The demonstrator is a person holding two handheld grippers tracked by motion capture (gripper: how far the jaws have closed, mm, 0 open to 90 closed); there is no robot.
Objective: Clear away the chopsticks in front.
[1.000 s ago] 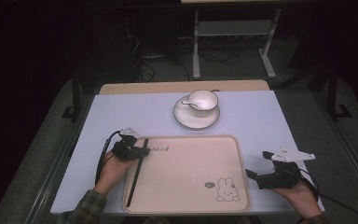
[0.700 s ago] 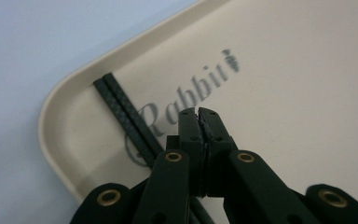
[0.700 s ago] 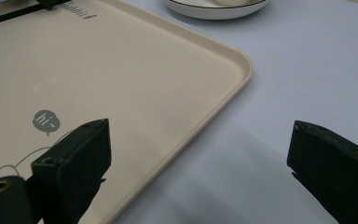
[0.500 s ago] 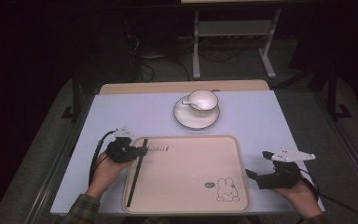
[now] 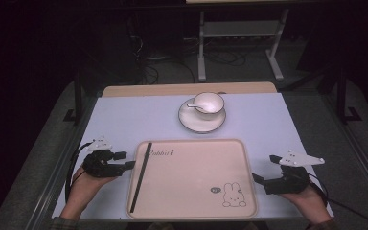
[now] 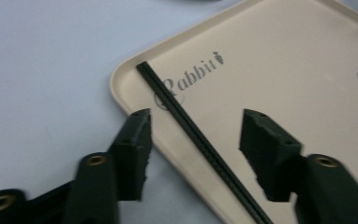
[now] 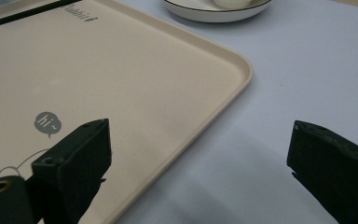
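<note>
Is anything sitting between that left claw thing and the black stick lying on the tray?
Nothing visible does. The left gripper is open, its jaws either side of the black stick, which lies along the left edge of the tray. Between them is just the tray's low rim.

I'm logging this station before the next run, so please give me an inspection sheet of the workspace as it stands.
Surface: pale lavender tabletop, wooden strip at the far edge.
Job's things: beige rectangular rabbit-print tray with a thin black stick lying along its left side; white cup on a white dark-rimmed saucer.
Clutter: nothing seen.
Grippers: left claw open, astride the tray's left rim; right claw open at the tray's right edge.
Cables: black cable loops from the left claw.
Surroundings: dark floor, metal stand behind.
</note>
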